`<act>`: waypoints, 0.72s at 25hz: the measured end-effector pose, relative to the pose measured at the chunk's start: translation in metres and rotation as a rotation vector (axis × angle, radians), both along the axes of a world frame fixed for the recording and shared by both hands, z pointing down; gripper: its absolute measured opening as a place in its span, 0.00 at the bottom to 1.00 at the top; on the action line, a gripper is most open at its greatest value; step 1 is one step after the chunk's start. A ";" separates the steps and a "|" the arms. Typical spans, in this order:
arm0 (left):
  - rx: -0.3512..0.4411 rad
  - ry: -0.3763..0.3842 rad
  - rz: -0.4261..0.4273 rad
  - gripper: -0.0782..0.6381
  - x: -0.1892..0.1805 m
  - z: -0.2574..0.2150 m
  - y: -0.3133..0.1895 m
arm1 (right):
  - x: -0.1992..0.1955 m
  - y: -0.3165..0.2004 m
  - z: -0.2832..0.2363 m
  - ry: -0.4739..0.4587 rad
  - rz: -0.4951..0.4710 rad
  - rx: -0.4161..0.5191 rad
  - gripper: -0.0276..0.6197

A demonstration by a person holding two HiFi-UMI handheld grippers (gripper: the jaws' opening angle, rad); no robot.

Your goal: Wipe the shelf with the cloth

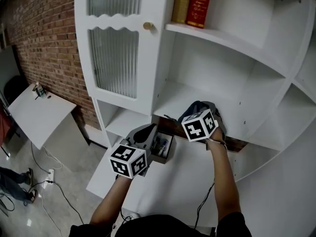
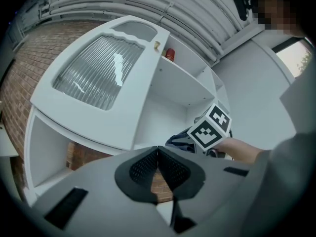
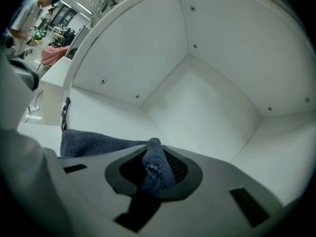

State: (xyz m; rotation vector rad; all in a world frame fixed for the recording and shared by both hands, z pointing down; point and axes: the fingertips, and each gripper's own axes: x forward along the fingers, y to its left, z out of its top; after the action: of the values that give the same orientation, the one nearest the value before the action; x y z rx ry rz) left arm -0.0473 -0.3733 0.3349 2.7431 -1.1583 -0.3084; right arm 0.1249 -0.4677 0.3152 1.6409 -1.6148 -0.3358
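A dark blue-grey cloth [image 1: 198, 108] lies on the white shelf [image 1: 173, 98] of the middle compartment. My right gripper [image 1: 207, 113] is shut on a fold of the cloth [image 3: 154, 164], and the rest of the cloth spreads flat to the left on the shelf floor [image 3: 207, 117]. My left gripper [image 1: 146, 138] hangs below and left of the shelf's front edge, jaws shut with nothing between them [image 2: 158, 171]. In the left gripper view the right gripper's marker cube [image 2: 211, 126] shows over the cloth [image 2: 178, 141].
A ribbed-glass cabinet door [image 1: 114, 58] stands open at the left. Two books [image 1: 193, 4] stand on the upper shelf. A small box of oddments [image 1: 162, 147] sits below the shelf edge. A brick wall [image 1: 44, 33] and a white board [image 1: 39, 115] are at the left.
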 end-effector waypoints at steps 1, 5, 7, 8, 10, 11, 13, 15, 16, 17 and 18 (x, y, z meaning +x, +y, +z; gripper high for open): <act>0.001 0.001 -0.006 0.13 -0.002 -0.001 0.001 | -0.001 0.001 0.000 -0.004 -0.002 0.005 0.14; 0.002 0.006 -0.021 0.13 -0.004 -0.002 0.005 | -0.002 0.005 -0.001 -0.053 -0.012 0.023 0.14; -0.001 0.008 -0.018 0.13 0.000 -0.001 0.006 | -0.004 0.010 -0.001 -0.067 -0.022 0.025 0.14; -0.002 0.006 -0.017 0.13 0.003 -0.001 0.007 | -0.005 0.013 -0.001 -0.069 -0.029 0.029 0.14; -0.002 0.002 -0.013 0.13 0.009 0.000 0.009 | -0.008 0.019 -0.001 -0.071 -0.051 0.036 0.14; -0.002 0.000 -0.012 0.13 0.013 -0.001 0.010 | -0.009 0.023 -0.002 -0.073 -0.064 0.039 0.14; -0.003 -0.002 -0.011 0.13 0.018 -0.001 0.011 | -0.010 0.031 -0.002 -0.083 -0.087 0.045 0.14; -0.002 -0.004 -0.013 0.13 0.023 -0.001 0.012 | -0.010 0.041 -0.004 -0.098 -0.105 0.058 0.14; -0.002 -0.005 -0.015 0.13 0.025 -0.001 0.012 | -0.010 0.046 -0.004 -0.106 -0.115 0.065 0.14; -0.002 -0.008 -0.017 0.13 0.026 -0.001 0.013 | -0.010 0.051 -0.005 -0.115 -0.126 0.073 0.14; -0.002 -0.009 -0.020 0.13 0.028 -0.001 0.013 | -0.009 0.057 -0.006 -0.126 -0.137 0.082 0.14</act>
State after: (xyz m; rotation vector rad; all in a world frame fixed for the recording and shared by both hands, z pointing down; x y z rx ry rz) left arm -0.0192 -0.3601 0.3336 2.7358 -1.1885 -0.2974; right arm 0.1157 -0.4108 0.3096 1.6441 -1.8351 -0.3800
